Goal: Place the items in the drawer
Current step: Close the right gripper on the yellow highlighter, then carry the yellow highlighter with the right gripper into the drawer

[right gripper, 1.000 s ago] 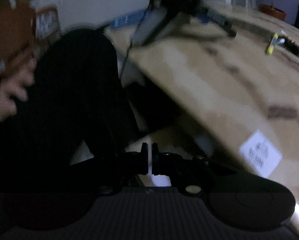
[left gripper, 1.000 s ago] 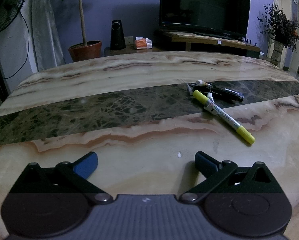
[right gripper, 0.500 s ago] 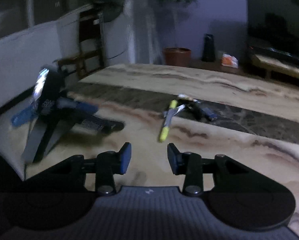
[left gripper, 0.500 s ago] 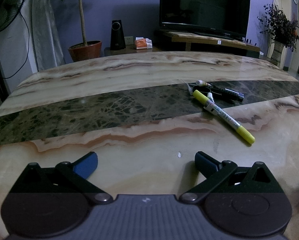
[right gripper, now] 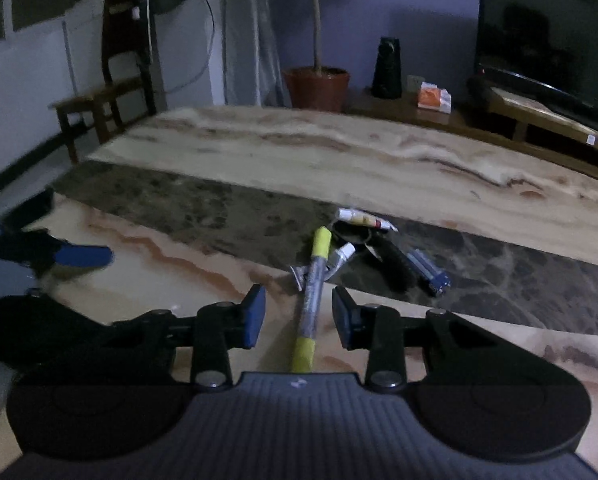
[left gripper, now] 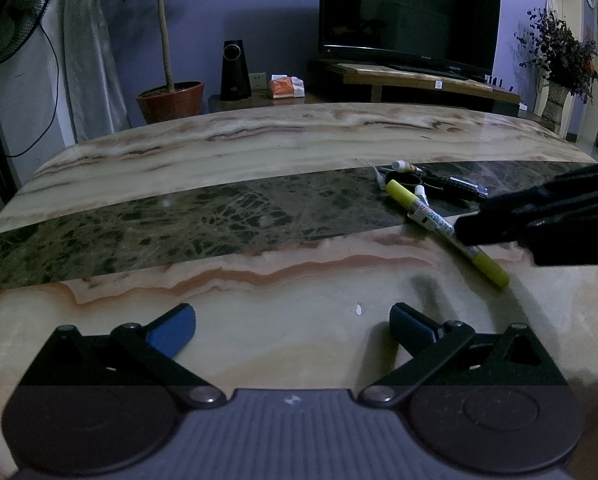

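Note:
A yellow-capped marker point(right gripper: 313, 292) point(left gripper: 439, 224) lies on the marble table point(left gripper: 259, 152). My right gripper point(right gripper: 299, 312) straddles its near half. The jaws are closing, the marker lies between them, and neither pad touches it. In the left wrist view the right gripper point(left gripper: 539, 220) shows as a dark shape over the marker's lower part. Just beyond the marker lie small white tubes point(right gripper: 363, 218), a black ring point(right gripper: 351, 232) and a black-and-blue piece point(right gripper: 427, 272). My left gripper point(left gripper: 293, 320) hovers open over bare marble, with nothing between its fingers. No drawer is in view.
A dark green band point(left gripper: 179, 220) crosses the tabletop. Behind the table stand a potted plant point(left gripper: 171, 100), a black speaker point(left gripper: 231, 72), a TV point(left gripper: 407, 8) on a low bench, a fan point(left gripper: 7, 8) and a wooden chair point(right gripper: 111, 80).
My right gripper swung from beside the table's edge, where it was shut, up over the tabletop to the marker and opened. It now shows in the left wrist view. The left gripper stayed put.

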{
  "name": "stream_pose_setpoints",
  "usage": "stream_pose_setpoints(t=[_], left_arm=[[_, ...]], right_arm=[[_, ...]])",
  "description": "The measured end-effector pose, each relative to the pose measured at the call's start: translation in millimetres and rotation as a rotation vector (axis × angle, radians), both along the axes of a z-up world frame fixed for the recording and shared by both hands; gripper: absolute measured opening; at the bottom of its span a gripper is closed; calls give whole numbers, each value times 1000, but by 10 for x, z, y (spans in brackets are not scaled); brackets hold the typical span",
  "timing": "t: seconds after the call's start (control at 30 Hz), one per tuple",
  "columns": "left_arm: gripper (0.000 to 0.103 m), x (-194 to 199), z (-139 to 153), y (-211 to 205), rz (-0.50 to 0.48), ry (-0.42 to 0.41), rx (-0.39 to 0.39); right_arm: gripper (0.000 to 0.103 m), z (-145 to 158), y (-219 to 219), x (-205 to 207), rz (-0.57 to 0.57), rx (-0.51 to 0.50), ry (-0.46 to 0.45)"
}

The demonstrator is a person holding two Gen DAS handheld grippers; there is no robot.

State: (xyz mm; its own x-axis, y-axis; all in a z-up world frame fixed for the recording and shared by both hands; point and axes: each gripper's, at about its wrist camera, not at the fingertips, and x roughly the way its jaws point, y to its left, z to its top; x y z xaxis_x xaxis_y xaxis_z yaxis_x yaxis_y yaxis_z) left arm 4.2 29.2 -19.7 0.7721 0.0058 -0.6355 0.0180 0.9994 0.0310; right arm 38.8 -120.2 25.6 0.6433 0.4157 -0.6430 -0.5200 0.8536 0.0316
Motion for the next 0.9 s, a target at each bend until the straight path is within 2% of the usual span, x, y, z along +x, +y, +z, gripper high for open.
stream_pose_setpoints(t=[0.2,0.3,0.33,0.37,0.5,0.63,0.9], left_arm=[[103,-1,1,0,0,0,0],[103,-1,1,0,0,0,0],[103,-1,1,0,0,0,0],[103,-1,1,0,0,0,0],[103,-1,1,0,0,0,0],[103,-2,2,0,0,0,0],[103,-1,1,0,0,0,0]], right_arm=[[33,-214,8,162,-24,-18,48],[30,-241,-19,173,-22,-2,35],[25,-250,-7,163,-28,-27,17],[12,-258,5,153,-32,-52,0],[12,-288,9,88,-23,-70,-42],[12,-273,-31,15,-25,-44,-58],[12,13,-181,-285,66,-41,-114]])
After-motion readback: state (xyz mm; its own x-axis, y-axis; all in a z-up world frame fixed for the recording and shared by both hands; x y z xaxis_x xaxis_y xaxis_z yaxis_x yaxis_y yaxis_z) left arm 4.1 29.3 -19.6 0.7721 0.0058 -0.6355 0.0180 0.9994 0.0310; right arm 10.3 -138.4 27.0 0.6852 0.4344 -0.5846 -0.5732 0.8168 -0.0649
